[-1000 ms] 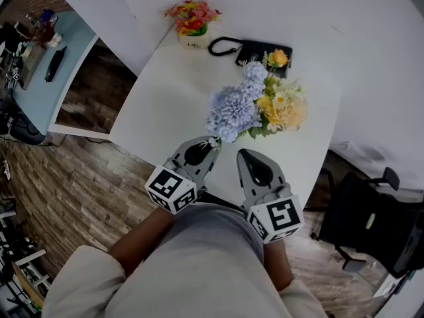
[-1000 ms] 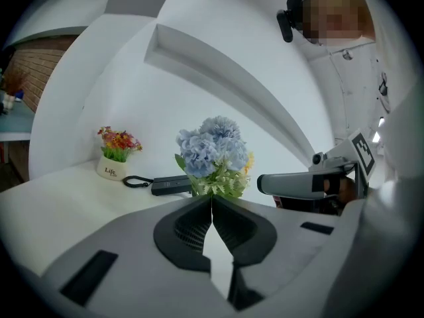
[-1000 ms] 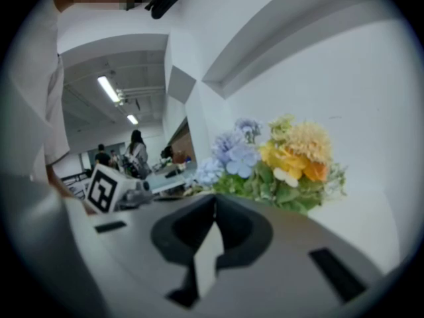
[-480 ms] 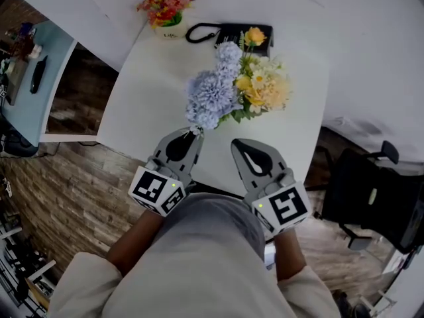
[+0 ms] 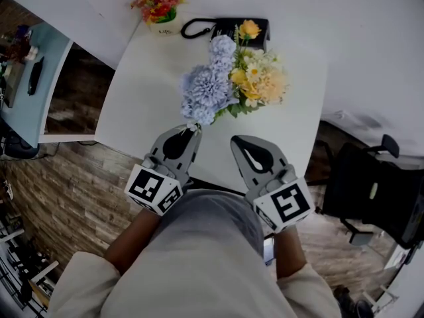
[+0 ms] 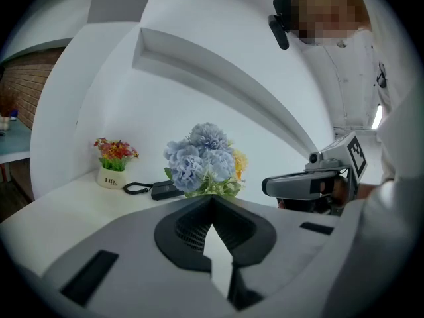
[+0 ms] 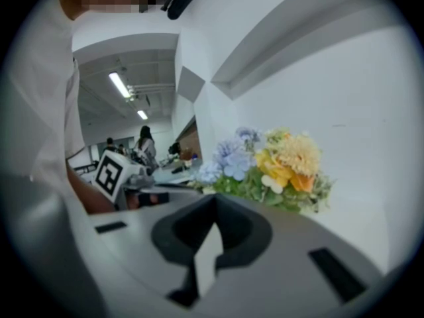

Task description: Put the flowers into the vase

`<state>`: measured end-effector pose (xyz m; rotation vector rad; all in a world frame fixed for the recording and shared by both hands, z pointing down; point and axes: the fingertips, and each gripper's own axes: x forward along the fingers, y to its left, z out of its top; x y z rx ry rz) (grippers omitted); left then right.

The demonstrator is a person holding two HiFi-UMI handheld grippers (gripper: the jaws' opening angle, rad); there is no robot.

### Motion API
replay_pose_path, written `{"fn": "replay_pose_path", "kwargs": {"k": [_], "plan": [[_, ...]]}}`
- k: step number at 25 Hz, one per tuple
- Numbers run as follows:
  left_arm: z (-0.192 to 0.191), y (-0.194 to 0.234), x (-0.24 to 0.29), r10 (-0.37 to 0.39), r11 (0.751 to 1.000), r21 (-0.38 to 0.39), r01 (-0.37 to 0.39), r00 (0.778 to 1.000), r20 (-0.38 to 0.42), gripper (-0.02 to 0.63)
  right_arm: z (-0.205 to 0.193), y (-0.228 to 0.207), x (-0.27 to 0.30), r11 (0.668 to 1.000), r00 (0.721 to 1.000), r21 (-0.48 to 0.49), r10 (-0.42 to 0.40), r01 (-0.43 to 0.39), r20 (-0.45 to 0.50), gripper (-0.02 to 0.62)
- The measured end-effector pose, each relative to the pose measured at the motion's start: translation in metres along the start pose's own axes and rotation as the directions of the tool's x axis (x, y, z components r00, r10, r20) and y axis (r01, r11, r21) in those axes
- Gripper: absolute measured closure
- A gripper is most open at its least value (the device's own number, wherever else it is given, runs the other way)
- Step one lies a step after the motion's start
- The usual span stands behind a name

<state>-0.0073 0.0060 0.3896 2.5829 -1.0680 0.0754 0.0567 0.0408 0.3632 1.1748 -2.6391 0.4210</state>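
Hovering beside flowers (image 5: 228, 88), left gripper (image 5: 191, 130), right gripper (image 5: 237, 140), jaws closed, empty

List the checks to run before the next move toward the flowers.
1. Left tongs empty: ok, shut on nothing.
2. Right tongs empty: ok, shut on nothing.
3. Tongs opened for a grasp: not ok.
4. Bouquet in view on the table: ok.
5. Location of the vase: cannot tell; blooms hide whatever is beneath.
6. Black pouch and small flower pot out of the way: ok, both behind the bouquet.
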Motion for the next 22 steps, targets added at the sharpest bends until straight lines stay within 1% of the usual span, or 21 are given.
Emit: {"fn": "replay_pose_path", "kwargs": {"k": [5, 16, 22], "plan": [[0.0, -0.002, 0.001, -0.009, 1.0, 0.007, 0.009, 1.0, -0.001, 0.583, 0.001, -0.004, -0.004, 1.0, 1.0, 0.017, -0.01, 0.009, 0.006, 0.572], [-0.005, -0.007, 0.008, -0.009, 1.0, 0.013, 0.009, 1.0, -0.023, 0.583, -0.003, -0.01, -0.007, 1.0, 1.0, 0.023, 0.005, -0.005, -0.005, 0.572], [-0.005, -0.008, 0.01, -0.008, 1.0, 0.011, 0.009, 1.0, -0.019, 0.583, -0.005, -0.013, -0.009, 1.0, 1.0, 0.025, 0.006, -0.006, -0.002, 0.572]]}}
